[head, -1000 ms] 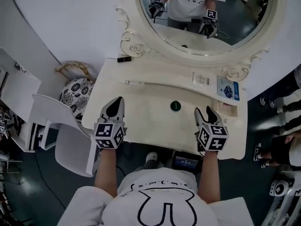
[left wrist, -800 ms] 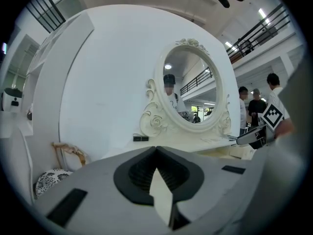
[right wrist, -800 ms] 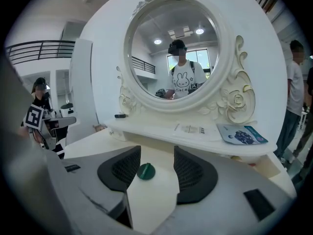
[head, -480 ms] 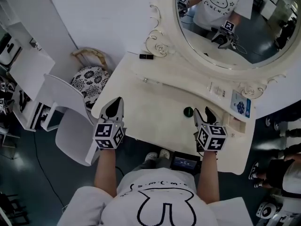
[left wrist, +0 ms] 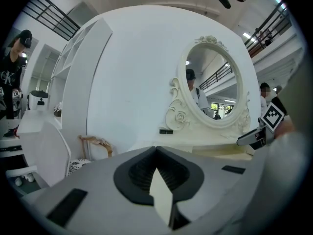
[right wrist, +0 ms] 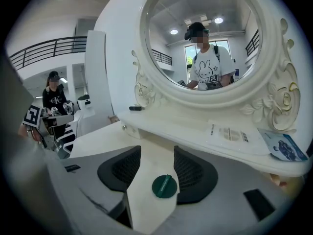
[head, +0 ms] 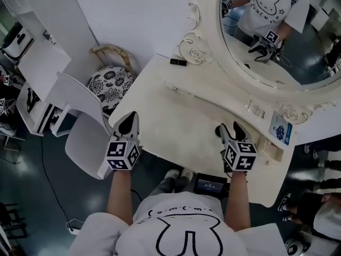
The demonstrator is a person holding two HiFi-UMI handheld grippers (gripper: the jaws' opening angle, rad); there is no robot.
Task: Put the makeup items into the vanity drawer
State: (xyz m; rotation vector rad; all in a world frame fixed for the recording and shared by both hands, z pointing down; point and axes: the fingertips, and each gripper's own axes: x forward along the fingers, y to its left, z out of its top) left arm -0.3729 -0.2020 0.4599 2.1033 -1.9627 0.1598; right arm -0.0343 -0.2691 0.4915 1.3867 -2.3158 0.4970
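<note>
The bench (head: 181, 116) is cream. The round case (right wrist: 164, 186) is dark green. The stool cushion (head: 109, 84) has black and white flowers. The chair (head: 88, 143) is white.

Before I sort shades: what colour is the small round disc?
Round disc: dark green, clearest in the right gripper view.

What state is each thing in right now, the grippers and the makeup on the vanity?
Left gripper: jaws shut, empty.
Right gripper: jaws open, holding nothing.
Green round case: flat on the vanity top, ungripped.
Black tube: lying on its side by the mirror frame.
</note>
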